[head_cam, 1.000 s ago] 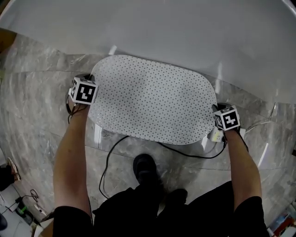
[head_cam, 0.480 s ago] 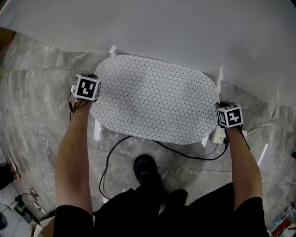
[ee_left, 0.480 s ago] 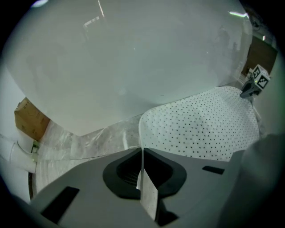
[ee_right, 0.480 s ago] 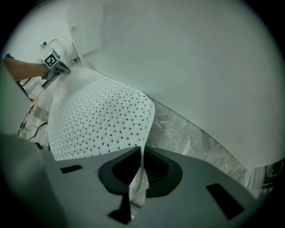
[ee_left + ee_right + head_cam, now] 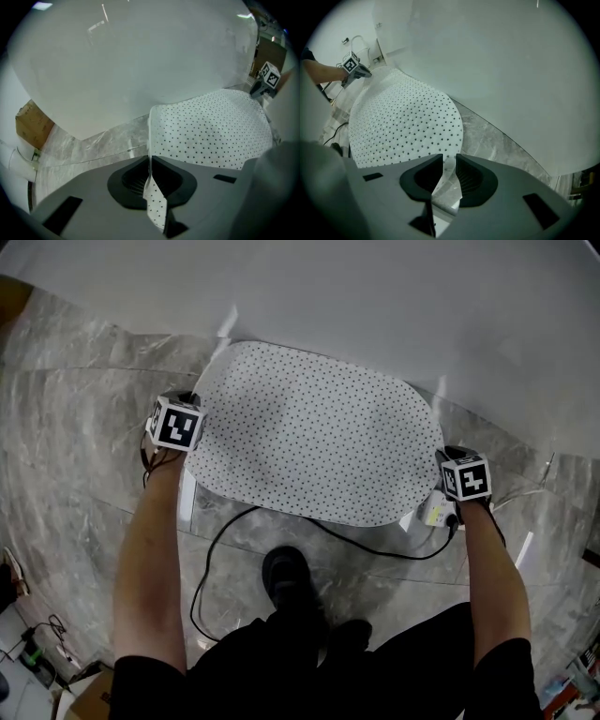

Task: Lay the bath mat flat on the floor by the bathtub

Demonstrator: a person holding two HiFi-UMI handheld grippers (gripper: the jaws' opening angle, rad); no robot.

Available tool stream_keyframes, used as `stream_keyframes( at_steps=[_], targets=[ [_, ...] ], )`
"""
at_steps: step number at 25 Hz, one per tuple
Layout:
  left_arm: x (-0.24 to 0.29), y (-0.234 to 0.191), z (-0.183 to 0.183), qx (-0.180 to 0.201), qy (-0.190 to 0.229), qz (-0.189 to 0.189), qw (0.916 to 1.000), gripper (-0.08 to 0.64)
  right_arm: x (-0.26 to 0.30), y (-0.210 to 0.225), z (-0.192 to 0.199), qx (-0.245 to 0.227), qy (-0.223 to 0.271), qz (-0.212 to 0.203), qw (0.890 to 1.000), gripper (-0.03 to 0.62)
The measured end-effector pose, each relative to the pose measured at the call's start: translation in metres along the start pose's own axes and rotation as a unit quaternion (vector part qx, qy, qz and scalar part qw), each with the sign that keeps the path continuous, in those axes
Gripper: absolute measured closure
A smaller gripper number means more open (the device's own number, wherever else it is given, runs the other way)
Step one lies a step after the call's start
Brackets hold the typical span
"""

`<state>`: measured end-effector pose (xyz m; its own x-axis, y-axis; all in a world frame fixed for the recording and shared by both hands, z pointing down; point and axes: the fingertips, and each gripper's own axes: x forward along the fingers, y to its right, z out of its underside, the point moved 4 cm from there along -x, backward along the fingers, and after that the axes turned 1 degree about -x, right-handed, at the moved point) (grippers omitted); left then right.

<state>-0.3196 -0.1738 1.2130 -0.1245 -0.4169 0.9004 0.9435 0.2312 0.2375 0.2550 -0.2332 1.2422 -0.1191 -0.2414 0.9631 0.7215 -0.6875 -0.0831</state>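
Right now the bath mat (image 5: 314, 442), white with small black dots and rounded corners, hangs spread between the two grippers over the grey marble floor (image 5: 84, 456), just beside the white wall of the bathtub (image 5: 375, 296). The mat's long side runs along the tub, and its far edge lies close to the tub's base. Whether that edge touches the floor cannot be told. In both gripper views the mat bulges slightly upward in the middle instead of lying flat.

The left gripper (image 5: 150, 161) points steeply down at the mat's left end. Its jaws, which have just eased a touch wider, pinch a thin upright strip of the dotted edge. The right gripper (image 5: 449, 161) also points steeply down, at the mat's right end, and its jaws pinch a folded bit of the mat's edge with the pale underside showing.

A black cable (image 5: 217, 549) loops over the floor under the mat's near edge, and the person's dark shoe (image 5: 284, 577) stands just behind it. A cardboard box (image 5: 33, 124) sits at the tub's left end.
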Motion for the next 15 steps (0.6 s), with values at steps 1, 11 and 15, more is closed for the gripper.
stream_keyframes(
  at_steps=[1, 11, 15],
  targets=[
    [-0.002, 0.003, -0.001, -0.001, 0.008, 0.001, 1.0000, 0.527, -0.002, 0.001, 0.004, -0.002, -0.002, 0.001, 1.000, 0.492],
    [-0.018, 0.047, 0.012, -0.013, 0.017, 0.027, 0.9994, 0.417, -0.016, -0.042, 0.021, -0.075, -0.014, -0.049, 0.996, 0.492],
    [-0.021, 0.070, 0.021, -0.029, 0.022, 0.058, 0.9977, 0.417, -0.014, -0.066, 0.021, -0.093, -0.012, -0.078, 0.993, 0.492]
  ],
)
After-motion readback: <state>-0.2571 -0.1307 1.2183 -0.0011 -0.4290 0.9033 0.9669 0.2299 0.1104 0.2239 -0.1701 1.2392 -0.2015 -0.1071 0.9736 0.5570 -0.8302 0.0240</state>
